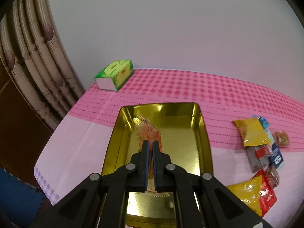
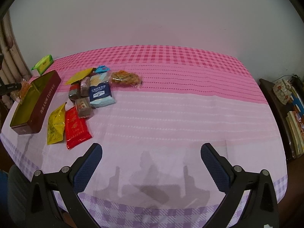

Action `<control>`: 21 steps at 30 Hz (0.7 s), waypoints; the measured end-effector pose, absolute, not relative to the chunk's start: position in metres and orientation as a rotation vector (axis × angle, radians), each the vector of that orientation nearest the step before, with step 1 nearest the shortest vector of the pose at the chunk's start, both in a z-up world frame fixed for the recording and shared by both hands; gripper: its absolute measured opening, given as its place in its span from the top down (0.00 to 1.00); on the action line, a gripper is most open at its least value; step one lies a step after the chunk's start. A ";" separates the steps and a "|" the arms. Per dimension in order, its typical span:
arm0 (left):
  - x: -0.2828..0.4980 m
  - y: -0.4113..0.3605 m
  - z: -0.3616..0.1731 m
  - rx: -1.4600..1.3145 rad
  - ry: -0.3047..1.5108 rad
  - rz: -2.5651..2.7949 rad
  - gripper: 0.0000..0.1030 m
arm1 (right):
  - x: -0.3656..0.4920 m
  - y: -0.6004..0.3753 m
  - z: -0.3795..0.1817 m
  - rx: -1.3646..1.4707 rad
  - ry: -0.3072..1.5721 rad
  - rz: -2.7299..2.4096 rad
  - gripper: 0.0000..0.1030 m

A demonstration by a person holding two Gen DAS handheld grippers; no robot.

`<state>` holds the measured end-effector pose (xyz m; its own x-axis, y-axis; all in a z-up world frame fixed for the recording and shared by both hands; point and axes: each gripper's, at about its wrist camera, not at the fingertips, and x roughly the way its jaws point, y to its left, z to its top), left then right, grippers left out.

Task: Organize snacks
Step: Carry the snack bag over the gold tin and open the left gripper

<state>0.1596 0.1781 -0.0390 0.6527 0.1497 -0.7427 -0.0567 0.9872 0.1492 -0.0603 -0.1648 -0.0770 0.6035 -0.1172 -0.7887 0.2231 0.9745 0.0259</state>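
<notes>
My left gripper (image 1: 150, 142) is shut on a clear packet of orange snacks (image 1: 147, 131), which hangs over the inside of a gold-lined tin (image 1: 199, 125). From the right wrist view the same tin (image 2: 44, 102) shows its dark red outer wall, with the orange packet (image 2: 24, 89) above its far end. A heap of snack packets (image 2: 89, 93) lies right of the tin: yellow (image 2: 56, 127), red (image 2: 76, 129), blue (image 2: 100, 93), brown bars and a clear bag of fried pieces (image 2: 126, 78). My right gripper (image 2: 151, 152) is open over bare cloth near the front edge.
A green tissue pack (image 1: 115, 74) lies at the table's far left corner by the curtain (image 1: 34, 57). The pink checked tablecloth (image 2: 171, 98) covers the whole table, with a white wall behind. A dark side cabinet (image 2: 285, 114) with books stands at the right.
</notes>
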 end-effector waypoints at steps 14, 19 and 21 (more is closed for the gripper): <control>0.174 0.193 -0.069 0.099 0.912 0.138 0.97 | -0.054 -0.149 -0.092 0.082 0.947 -0.162 0.00; 0.179 0.191 -0.074 0.099 0.917 0.125 0.97 | -0.052 -0.141 -0.097 0.066 0.955 -0.153 0.00; 0.182 0.191 -0.077 0.088 0.925 0.113 0.96 | -0.052 -0.137 -0.100 0.058 0.957 -0.148 0.00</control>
<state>0.1816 0.1913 -0.0770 0.5970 0.1351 -0.7908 -0.0596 0.9905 0.1242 -0.0518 -0.1371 -0.0999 0.5669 -0.0999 -0.8177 0.1515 0.9883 -0.0156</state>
